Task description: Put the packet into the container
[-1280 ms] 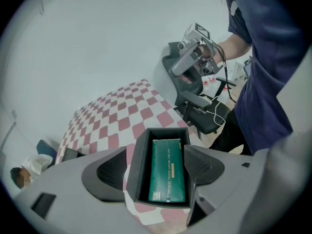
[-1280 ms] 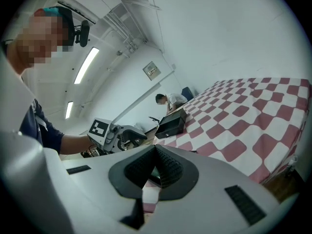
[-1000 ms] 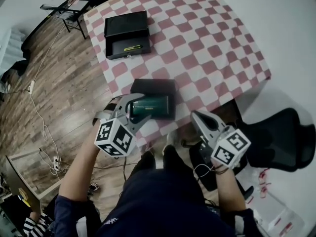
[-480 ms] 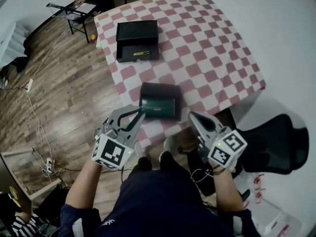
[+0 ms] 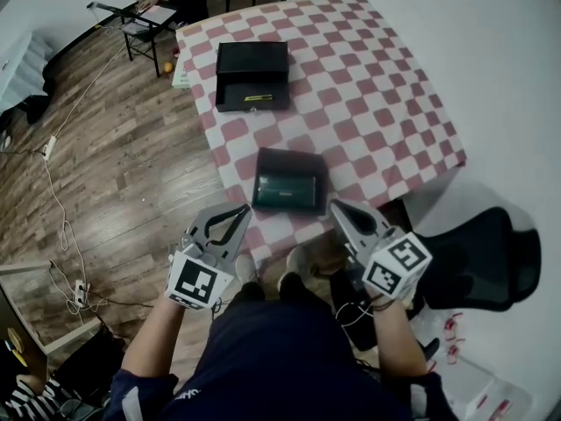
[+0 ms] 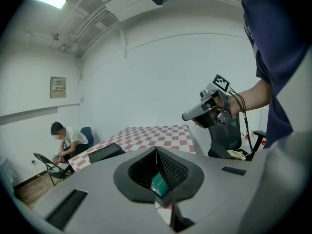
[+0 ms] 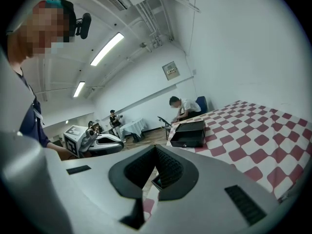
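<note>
Near the person's edge of the checked counter (image 5: 368,86) sits the black container (image 5: 289,155), and the green packet (image 5: 286,185) lies flat inside it. The left tongs (image 5: 244,210) have just closed up tight with nothing between them, just off the counter's edge. The right tongs (image 5: 337,205) are pressed together too and hold nothing.

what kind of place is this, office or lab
Probably a shared workroom or lab: ceiling strip lights, a black office chair beside the checkered table, cables trailing over the wood floor, another person working in the background.
</note>
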The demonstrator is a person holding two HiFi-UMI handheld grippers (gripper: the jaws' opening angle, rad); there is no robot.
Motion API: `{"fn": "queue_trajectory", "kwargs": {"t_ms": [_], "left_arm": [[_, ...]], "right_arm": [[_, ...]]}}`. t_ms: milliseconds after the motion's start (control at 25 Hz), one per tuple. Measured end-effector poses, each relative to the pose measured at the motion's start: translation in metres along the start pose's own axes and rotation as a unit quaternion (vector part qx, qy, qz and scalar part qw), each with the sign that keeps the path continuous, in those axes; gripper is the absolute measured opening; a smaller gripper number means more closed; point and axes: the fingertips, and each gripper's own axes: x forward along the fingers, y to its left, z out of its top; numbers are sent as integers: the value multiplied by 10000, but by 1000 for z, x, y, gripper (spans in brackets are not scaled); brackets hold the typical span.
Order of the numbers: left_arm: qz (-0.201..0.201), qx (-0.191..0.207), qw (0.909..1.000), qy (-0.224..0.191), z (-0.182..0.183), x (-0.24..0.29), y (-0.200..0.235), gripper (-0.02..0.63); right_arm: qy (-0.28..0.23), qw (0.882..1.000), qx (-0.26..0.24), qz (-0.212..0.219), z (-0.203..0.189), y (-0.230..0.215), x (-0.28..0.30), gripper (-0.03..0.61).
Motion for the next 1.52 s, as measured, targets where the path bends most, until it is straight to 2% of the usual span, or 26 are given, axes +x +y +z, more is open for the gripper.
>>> {"fn": "queue_trajectory", "kwargs": {"t_ms": [120,280,360,640,840,1280,1520], "left_arm": [[49,-129,9999,-66,-2,-5,3,34],[68,-595,9980,-180,-2,-7,6,34],[88,-692,9973,-224,-3,-6,7,33],[76,-857,9962,-154,-5,-1,8,33],[82,-746,9969,-219,-1,5,11,32],[93,-767,9969,-158,-1,12,10,32],[95,-935,9956,-30,-6,14,8,32]], "right_arm": [[53,9998,-167,-9,1,7,3,15],[64,9997,-221,-28,1,8,4,15],[72,9998,-206,-20,1,9,5,15],[139,9995,-297,-11,0,6,10,15],[170,9993,-338,13,-1,3,13,15],[302,9989,-347,10,-11,-7,12,15],[407,9983,-412,-18,-17,-11,13,15]]}}
